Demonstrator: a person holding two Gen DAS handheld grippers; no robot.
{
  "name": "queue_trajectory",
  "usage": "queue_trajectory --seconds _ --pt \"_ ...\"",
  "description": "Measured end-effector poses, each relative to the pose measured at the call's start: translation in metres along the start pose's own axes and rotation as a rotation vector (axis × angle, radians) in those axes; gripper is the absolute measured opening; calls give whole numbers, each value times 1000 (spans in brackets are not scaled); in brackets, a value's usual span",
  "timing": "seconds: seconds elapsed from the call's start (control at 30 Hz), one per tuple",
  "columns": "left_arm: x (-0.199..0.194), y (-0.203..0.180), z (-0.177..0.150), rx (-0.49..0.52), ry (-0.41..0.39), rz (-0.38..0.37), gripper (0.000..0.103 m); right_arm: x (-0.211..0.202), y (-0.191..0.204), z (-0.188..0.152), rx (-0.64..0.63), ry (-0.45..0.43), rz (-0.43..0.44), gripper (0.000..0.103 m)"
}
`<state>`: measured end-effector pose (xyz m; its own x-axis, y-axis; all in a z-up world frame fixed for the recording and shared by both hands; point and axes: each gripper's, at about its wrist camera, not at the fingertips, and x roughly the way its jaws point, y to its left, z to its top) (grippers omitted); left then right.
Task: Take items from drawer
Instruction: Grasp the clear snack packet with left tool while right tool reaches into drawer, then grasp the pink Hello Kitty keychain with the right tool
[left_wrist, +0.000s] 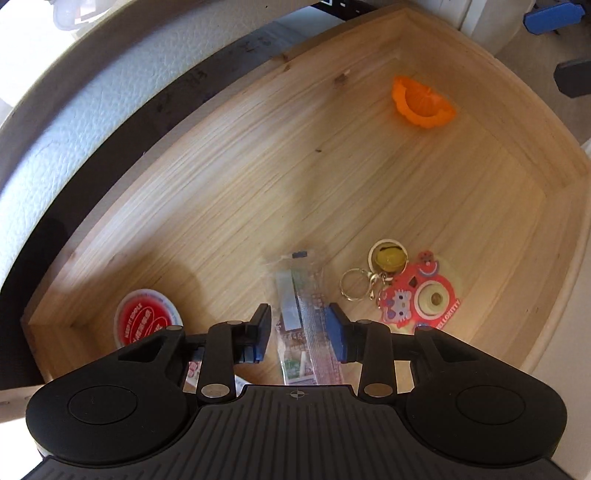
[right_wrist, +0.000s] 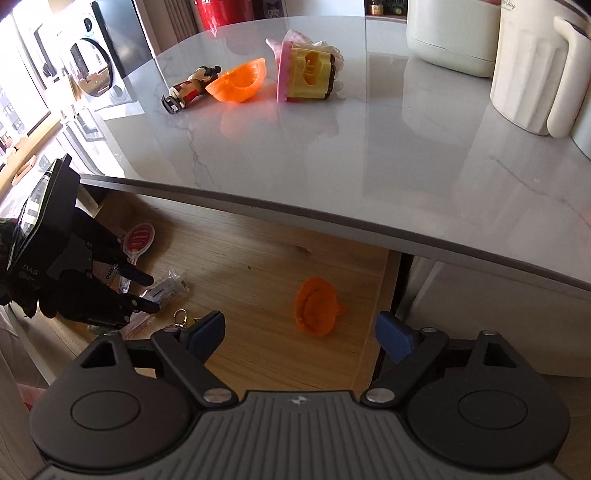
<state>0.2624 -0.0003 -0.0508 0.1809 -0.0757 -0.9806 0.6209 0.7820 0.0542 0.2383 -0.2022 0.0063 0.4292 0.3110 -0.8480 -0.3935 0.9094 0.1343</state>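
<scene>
The wooden drawer (left_wrist: 258, 177) stands pulled out under the marble table (right_wrist: 406, 166). My left gripper (left_wrist: 300, 325) is low inside it, open, its blue pads either side of a clear plastic packet (left_wrist: 301, 314) without closing on it. A round red-lidded tub (left_wrist: 146, 321) lies at the left corner, a red cartoon keychain with a bell (left_wrist: 413, 291) to the right, an orange plastic mould (left_wrist: 421, 101) further off. My right gripper (right_wrist: 301, 332) hovers open above the drawer's front, with the orange mould (right_wrist: 317, 306) between and beyond its fingers. The left gripper (right_wrist: 147, 291) shows at left there.
On the tabletop lie a cartoon figurine (right_wrist: 192, 88), a second orange mould (right_wrist: 238, 83) and a yellow-and-pink toy (right_wrist: 306, 74). A cream ribbed jug (right_wrist: 535, 70) and a white pot (right_wrist: 454, 33) stand at the right. A white padded chair edge (left_wrist: 85, 110) borders the drawer.
</scene>
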Motion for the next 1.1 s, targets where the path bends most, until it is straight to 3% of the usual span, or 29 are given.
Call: queue_trajectory --seconds 0.2,0.47,0.77,0.87,1.1 --pt "6 -6 3 32 24 20 43 3 0 2 1 17 -8 91" --pt "6 3 3 -2 38 21 43 6 4 3 -21 28 -13 95" --pt "0 22 2 -89 50 -46 40 7 4 1 -27 37 -15 97" --pt "-28 28 -1 -107 -23 -81 40 9 6 1 -39 53 -14 98" --pt "-100 46 -34 -212 -234 -133 40 31 31 7 -76 188 38 98"
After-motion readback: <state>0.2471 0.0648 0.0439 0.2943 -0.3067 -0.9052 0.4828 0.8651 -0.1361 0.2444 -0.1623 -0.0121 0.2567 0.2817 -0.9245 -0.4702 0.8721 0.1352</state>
